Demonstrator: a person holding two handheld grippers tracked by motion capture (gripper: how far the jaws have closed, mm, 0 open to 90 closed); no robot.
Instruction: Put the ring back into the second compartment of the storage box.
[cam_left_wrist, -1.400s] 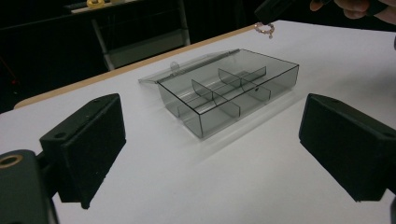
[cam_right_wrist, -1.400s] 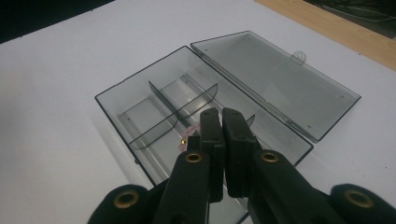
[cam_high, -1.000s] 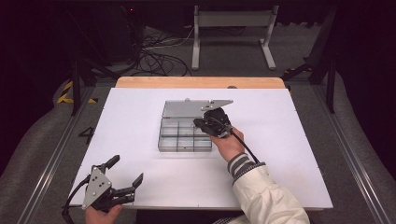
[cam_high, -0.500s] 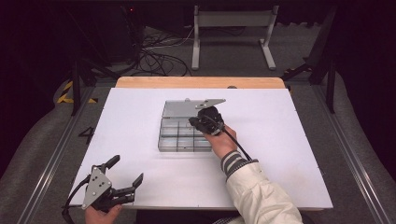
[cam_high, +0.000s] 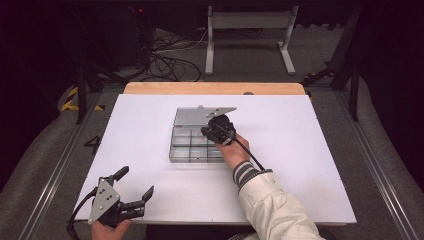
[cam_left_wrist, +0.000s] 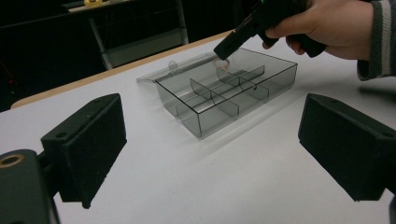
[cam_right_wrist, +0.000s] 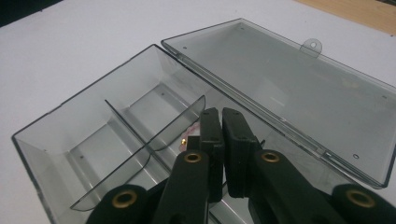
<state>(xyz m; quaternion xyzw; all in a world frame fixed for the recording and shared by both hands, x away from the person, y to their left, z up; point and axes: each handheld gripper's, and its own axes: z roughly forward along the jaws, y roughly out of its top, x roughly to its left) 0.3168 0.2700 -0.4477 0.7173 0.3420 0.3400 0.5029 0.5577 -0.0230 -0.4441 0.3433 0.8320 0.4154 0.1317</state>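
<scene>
A smoky clear compartment box (cam_high: 186, 150) lies in the middle of the white table with its lid (cam_high: 190, 116) folded flat behind it. My right gripper (cam_high: 205, 132) reaches into the box's far right part, tilted downward. Its jaws are pressed together (cam_right_wrist: 220, 114), and a small pale ring with a gold bit (cam_left_wrist: 221, 64) hangs at their tip over a compartment (cam_right_wrist: 187, 136). My left gripper (cam_high: 136, 181) rests at the table's near left corner. It stands open (cam_left_wrist: 212, 109) with nothing between its fingers and faces the box (cam_left_wrist: 224, 95).
The table (cam_high: 310, 150) is a white board with a wooden strip (cam_high: 215, 88) along its far edge. Beyond it a metal stand (cam_high: 247, 35) and loose cables (cam_high: 165, 55) sit on the dark floor. A striped cuff and pale sleeve (cam_high: 265, 200) cross the near right.
My right gripper has moved a little left and down, lower over the box. The left gripper has stayed where it was.
</scene>
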